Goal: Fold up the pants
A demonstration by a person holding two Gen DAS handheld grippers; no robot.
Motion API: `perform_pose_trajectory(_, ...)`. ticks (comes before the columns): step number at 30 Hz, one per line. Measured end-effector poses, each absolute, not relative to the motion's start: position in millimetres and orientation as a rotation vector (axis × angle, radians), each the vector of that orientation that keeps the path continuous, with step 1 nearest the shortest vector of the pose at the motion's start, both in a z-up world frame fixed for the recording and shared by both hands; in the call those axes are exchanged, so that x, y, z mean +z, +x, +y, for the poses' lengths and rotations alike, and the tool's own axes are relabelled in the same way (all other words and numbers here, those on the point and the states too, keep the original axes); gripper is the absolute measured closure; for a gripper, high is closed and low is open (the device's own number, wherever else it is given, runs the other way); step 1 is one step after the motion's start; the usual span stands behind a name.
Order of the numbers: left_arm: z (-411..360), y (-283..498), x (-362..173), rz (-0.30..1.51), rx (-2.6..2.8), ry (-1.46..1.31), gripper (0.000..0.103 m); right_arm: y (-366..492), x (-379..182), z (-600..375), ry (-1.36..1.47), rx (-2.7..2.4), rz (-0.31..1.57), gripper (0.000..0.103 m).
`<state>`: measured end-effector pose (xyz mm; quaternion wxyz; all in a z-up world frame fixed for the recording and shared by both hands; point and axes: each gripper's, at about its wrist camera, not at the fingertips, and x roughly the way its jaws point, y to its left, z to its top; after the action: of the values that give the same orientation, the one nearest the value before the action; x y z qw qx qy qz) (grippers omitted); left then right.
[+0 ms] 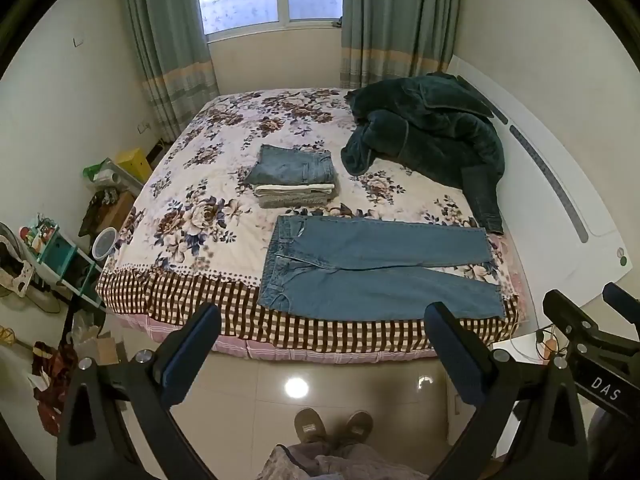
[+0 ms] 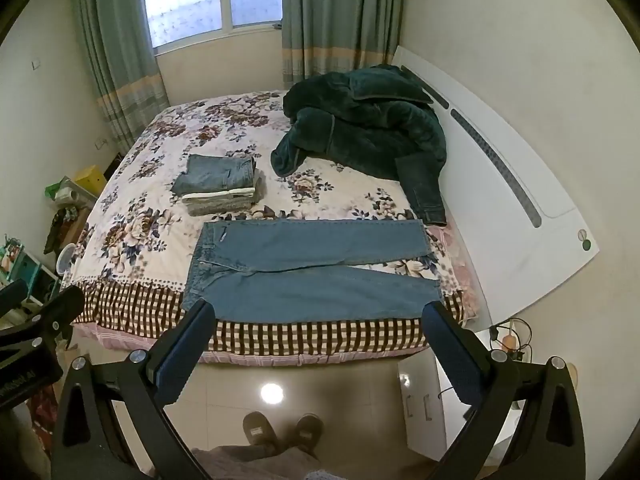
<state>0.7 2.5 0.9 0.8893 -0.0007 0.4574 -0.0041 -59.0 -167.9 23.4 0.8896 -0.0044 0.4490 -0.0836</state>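
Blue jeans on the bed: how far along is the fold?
Done: a stack of folded clothes sits mid-bed. In hand: nothing; the left gripper and right gripper both hang open short of the bed. Left: the flat blue denim jeans lie unfolded, legs apart, so every fold remains.

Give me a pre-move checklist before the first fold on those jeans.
1. Jeans spread flat on the bed, legs slightly apart: ok.
2. Left gripper open, holding nothing: ok.
3. Right gripper open, holding nothing: ok.
4. Both grippers off the cloth, short of the bed edge: ok.
5. Folded stack lies apart from the waistband: ok.
6. Green jacket touching the far leg's hem: cannot tell.
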Motion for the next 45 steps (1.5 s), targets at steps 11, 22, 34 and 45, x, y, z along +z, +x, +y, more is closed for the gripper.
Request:
perform_pose_trajectory(11,4.0,5.7,9.7,0.946,-0.005,0.006,0.000,-55.9,32.6,-159.8,-0.016,-0.161,0.934,0.000)
perform_pose_trajectory(22,2.8,7.4,10.8,0.945,-0.005,0.006,0.000,-54.1,35.7,-159.1,-0.014,-0.163,0.933,0.000)
perform_pose_trajectory(34,-2.7,15.3,15.7,0.940,-0.004,0.011,0.000,-52.8,35.9,-159.6,-0.019,-0.163,0.932,0.000)
perform_pose_trajectory(45,-0.5,14.2,14.9,0.939,-0.006,0.009,0.000,-50.2,37.6,-160.2,-0.022,-0.159,0.934,0.000)
